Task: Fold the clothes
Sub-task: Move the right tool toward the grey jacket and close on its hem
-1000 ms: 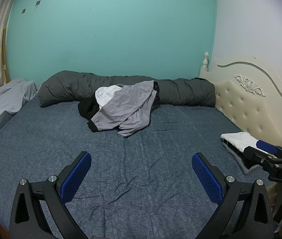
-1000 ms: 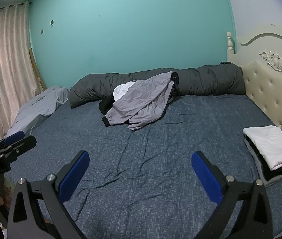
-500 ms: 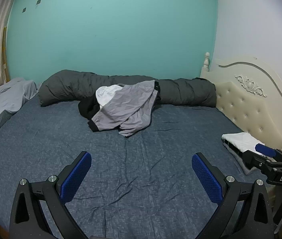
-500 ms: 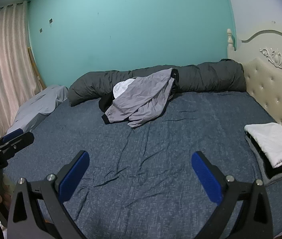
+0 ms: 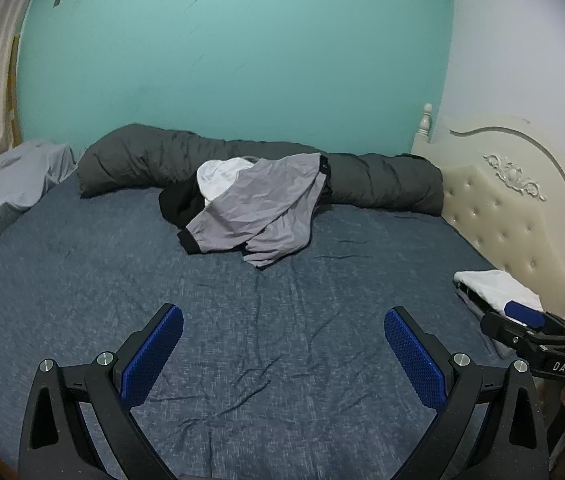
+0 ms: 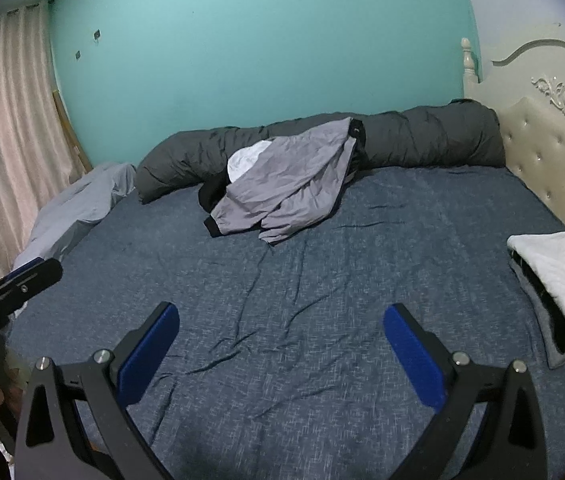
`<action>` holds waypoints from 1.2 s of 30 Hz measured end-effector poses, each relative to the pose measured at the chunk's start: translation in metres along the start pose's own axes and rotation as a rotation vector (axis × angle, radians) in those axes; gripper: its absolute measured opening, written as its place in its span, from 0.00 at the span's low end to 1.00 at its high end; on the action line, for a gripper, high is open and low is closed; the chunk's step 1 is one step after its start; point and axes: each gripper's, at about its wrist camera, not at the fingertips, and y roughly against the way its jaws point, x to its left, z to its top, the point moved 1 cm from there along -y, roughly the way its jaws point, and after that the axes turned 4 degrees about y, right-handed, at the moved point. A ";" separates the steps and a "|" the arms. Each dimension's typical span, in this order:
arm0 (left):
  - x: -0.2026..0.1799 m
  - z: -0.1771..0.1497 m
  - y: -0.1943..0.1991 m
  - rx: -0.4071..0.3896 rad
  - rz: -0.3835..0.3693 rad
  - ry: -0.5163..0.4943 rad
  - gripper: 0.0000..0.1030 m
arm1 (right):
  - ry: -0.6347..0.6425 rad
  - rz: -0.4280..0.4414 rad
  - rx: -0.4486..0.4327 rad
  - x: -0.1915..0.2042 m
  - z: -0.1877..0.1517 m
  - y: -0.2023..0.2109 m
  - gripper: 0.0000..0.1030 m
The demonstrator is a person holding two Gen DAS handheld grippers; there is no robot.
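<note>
A heap of unfolded clothes lies at the far side of the bed: a grey jacket (image 5: 258, 212) (image 6: 286, 184) over a white garment (image 5: 220, 174) (image 6: 244, 160) and a black one (image 5: 176, 204). A folded stack with a white piece on top (image 5: 494, 288) (image 6: 562, 272) rests at the right by the headboard. My left gripper (image 5: 282, 344) hangs open over the near part of the blue sheet, nothing between its fingers. My right gripper (image 6: 280, 344) is open and empty too, well short of the heap.
A dark grey rolled duvet (image 5: 382, 176) (image 6: 422, 136) lies along the teal wall behind the heap. A cream tufted headboard (image 5: 510, 208) (image 6: 554, 160) bounds the right side. Light grey bedding (image 5: 6, 184) and a curtain (image 6: 6, 132) are at the left. The blue sheet (image 5: 262, 300) is wrinkled.
Both grippers have risen and tilted slightly, so the bed sits lower in view. The jaws stay open. The clothes have not moved.
</note>
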 end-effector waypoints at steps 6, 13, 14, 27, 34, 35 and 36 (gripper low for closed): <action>0.026 -0.007 -0.051 0.030 0.016 0.049 1.00 | -0.018 0.031 0.035 -0.009 0.001 -0.051 1.00; 0.053 -0.011 -0.116 0.036 0.040 0.087 1.00 | -0.028 0.068 0.089 -0.021 0.009 -0.129 1.00; 0.056 -0.012 -0.123 0.038 0.044 0.092 1.00 | -0.030 0.074 0.101 -0.023 0.011 -0.142 1.00; 0.125 -0.049 -0.240 0.091 0.046 0.280 1.00 | -0.036 0.077 0.196 -0.054 0.040 -0.309 1.00; 0.152 -0.073 -0.270 0.116 0.064 0.309 1.00 | -0.020 0.077 0.206 -0.065 0.054 -0.386 1.00; 0.153 -0.075 -0.273 0.119 0.071 0.297 1.00 | -0.031 0.089 0.207 -0.067 0.055 -0.395 0.99; 0.155 -0.076 -0.275 0.121 0.073 0.292 1.00 | -0.038 0.101 0.212 -0.067 0.057 -0.403 0.99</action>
